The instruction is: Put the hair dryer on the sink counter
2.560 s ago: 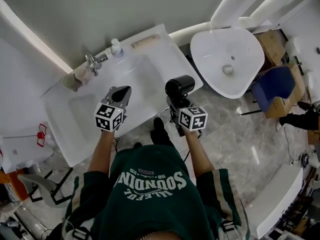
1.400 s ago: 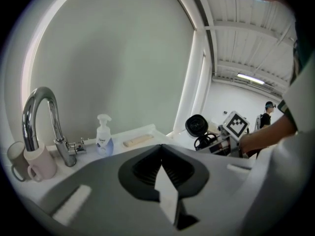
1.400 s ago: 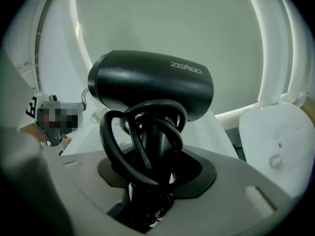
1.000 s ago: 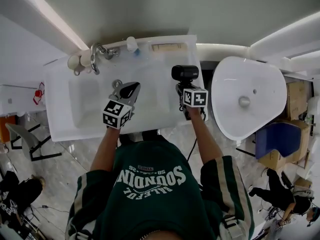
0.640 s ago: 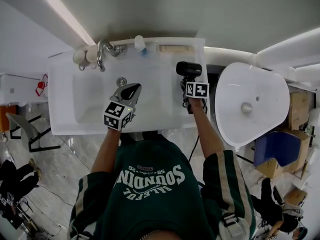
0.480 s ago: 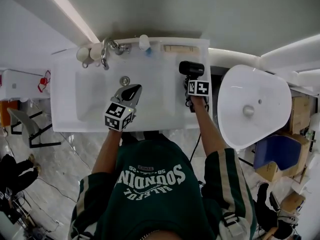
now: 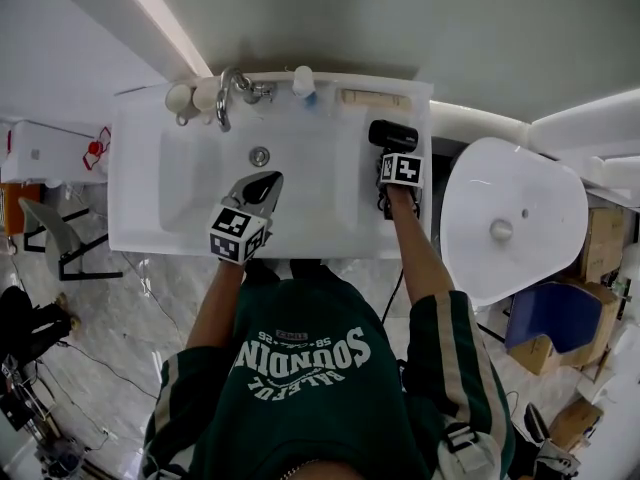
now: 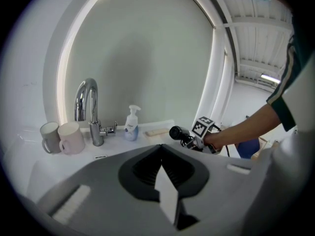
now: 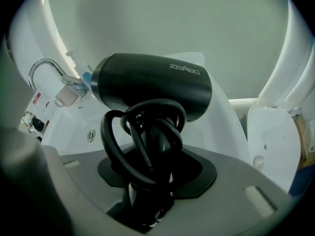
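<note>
The black hair dryer (image 7: 392, 135) has its cord wound around the handle, and my right gripper (image 7: 394, 156) is shut on that handle. It is over the right end of the white sink counter (image 7: 408, 230), barrel pointing left. I cannot tell whether it touches the top. In the right gripper view the hair dryer (image 9: 152, 85) fills the middle above my right gripper (image 9: 150, 183). My left gripper (image 7: 262, 181) hangs shut and empty over the basin. From the left gripper (image 8: 165, 183) view, the hair dryer (image 8: 178, 132) shows at mid-right.
A chrome faucet (image 7: 228, 93), two mugs (image 7: 190, 98) and a soap pump bottle (image 7: 303, 81) line the counter's back edge, with a beige bar (image 7: 375, 98) behind the dryer. A white rounded fixture (image 7: 510, 218) stands right of the counter. Boxes sit at far right.
My right gripper has carried the hair dryer from off the counter's front edge to over its right end, nearer the back. The left gripper stays shut over the basin.
</note>
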`<state>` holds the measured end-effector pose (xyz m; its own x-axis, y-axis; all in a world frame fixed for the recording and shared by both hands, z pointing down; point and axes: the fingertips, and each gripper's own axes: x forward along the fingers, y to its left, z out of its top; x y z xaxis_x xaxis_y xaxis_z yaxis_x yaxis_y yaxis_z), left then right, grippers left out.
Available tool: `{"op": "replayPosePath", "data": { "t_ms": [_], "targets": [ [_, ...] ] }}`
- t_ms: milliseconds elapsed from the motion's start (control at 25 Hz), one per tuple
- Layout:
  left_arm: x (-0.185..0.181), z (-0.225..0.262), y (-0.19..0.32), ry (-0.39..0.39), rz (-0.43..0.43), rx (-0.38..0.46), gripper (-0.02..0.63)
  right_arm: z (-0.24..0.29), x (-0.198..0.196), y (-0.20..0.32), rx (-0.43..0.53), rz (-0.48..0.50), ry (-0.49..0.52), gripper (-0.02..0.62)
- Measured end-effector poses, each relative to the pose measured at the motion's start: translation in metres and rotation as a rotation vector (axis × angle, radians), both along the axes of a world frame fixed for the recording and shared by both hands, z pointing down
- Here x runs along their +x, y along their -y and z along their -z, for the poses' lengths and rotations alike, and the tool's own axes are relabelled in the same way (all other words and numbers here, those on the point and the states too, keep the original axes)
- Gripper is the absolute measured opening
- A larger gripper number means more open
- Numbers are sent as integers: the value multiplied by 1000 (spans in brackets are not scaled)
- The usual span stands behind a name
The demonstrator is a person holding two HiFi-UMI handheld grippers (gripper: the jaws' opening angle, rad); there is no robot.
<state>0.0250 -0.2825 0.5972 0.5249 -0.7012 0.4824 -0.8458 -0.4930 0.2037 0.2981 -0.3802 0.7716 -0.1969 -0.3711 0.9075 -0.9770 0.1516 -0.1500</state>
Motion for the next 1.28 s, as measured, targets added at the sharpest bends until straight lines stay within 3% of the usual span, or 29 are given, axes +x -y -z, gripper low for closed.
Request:
{"op": "replayPosePath", "data": {
  "t_ms": [440, 880, 1080, 1280],
  "targets": [
    [-4, 5, -7, -3, 39, 8, 51, -3, -3, -1, -38, 49, -94, 189],
    [-22, 4, -15, -16, 34, 2, 51, -5, 8, -8, -77, -17, -137, 195],
    [-33, 7, -13, -24, 26, 3, 51, -5, 9, -10, -115, 1, -157, 199],
    [-47, 9, -12, -28, 13, 7, 51, 2, 9, -13, -78, -26, -155, 201]
  ]
}}
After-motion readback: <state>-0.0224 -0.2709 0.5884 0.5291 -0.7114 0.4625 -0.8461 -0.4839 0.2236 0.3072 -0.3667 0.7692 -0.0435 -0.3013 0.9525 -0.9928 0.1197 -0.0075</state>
